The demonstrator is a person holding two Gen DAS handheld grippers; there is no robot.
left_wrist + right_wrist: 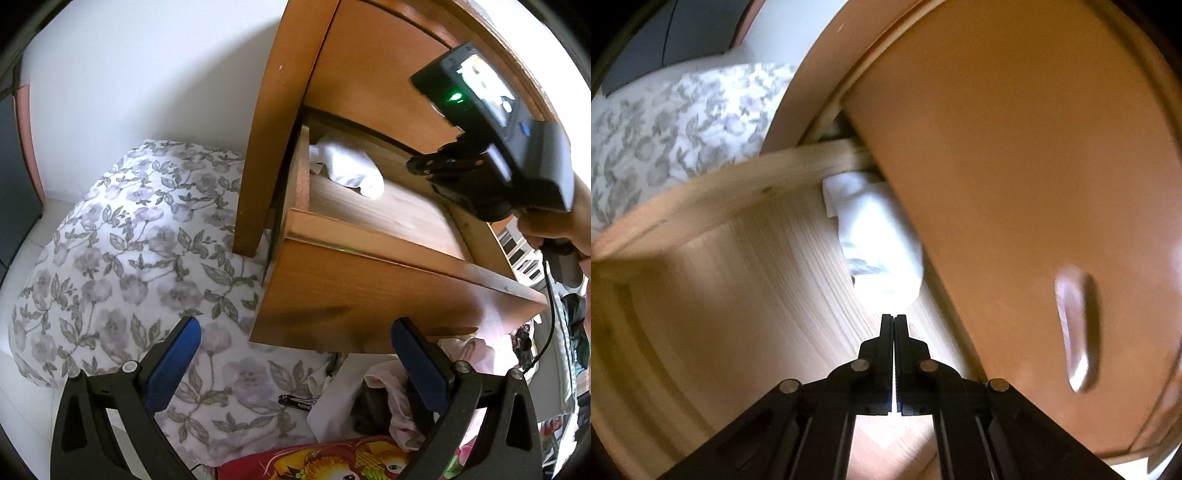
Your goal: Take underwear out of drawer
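Note:
White underwear [347, 170] lies crumpled in the back left corner of the open wooden drawer [388, 254]. In the right wrist view the same white underwear [879, 240] sits just past the tips of my right gripper [894, 318], whose jaws are shut. From the left wrist view, the right gripper [412, 164] hovers above the drawer with a small gap to the cloth, so nothing looks held. My left gripper [295, 326] stands open in front of the drawer's front panel, with nothing between its blue pads [173, 365].
The upper drawer front [1015, 166] overhangs the open drawer closely on the right. A floral pillow [129, 258] lies to the left of the dresser. Pink and dark clothes [391, 402] and a colourful cloth [332, 461] lie below the drawer. A hand [554, 221] holds the right gripper.

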